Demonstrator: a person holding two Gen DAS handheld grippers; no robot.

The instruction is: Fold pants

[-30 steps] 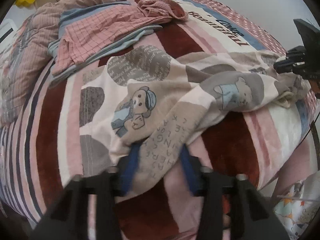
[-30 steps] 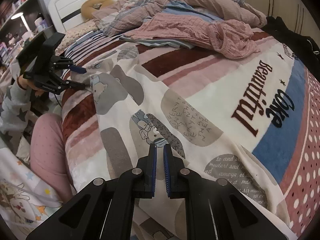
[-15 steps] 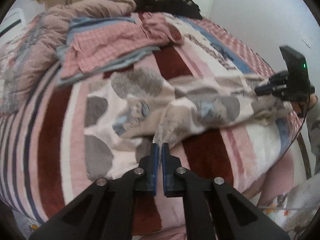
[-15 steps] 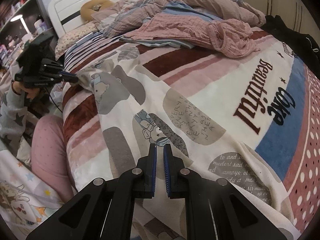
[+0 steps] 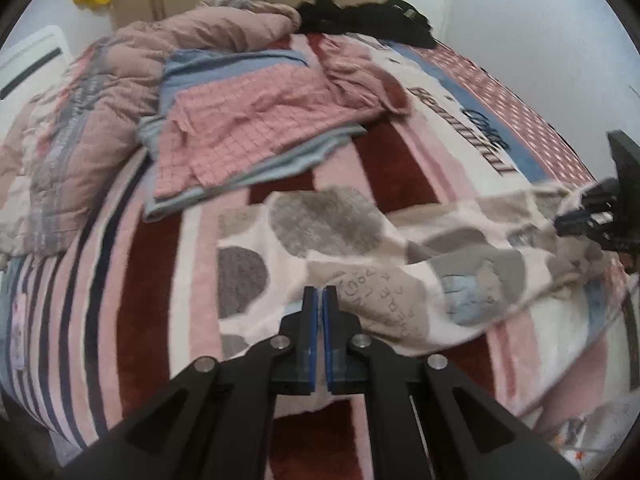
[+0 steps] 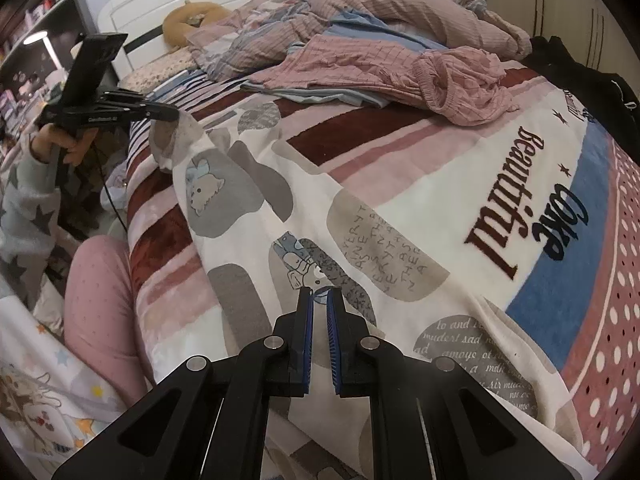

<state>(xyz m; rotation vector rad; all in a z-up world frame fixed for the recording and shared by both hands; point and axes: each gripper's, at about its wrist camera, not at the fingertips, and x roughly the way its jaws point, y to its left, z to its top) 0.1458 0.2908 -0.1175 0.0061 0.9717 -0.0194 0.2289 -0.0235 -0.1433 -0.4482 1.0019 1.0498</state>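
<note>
The left hand-held gripper (image 5: 319, 294) is seen with its blue pads drawn together on one end of the pants (image 5: 360, 256); in the right wrist view that end is gathered at its tips and raised off the bed (image 5: 140, 280). The right hand-held gripper (image 6: 319, 295) is likewise narrowed to a slit, with the pale patterned cloth directly at its tips; whether the cloth is actually pinched cannot be told. The pants, cream with grey patches, bear prints and lettering, are stretched across the near edge of the bed between the two grippers. They are laid on a striped blanket (image 6: 560, 200). Beyond them, pink checked garments (image 5: 248, 128) are heaped, well apart from both grippers. A hand (image 6: 74, 146) is noted on the left grip.
</note>
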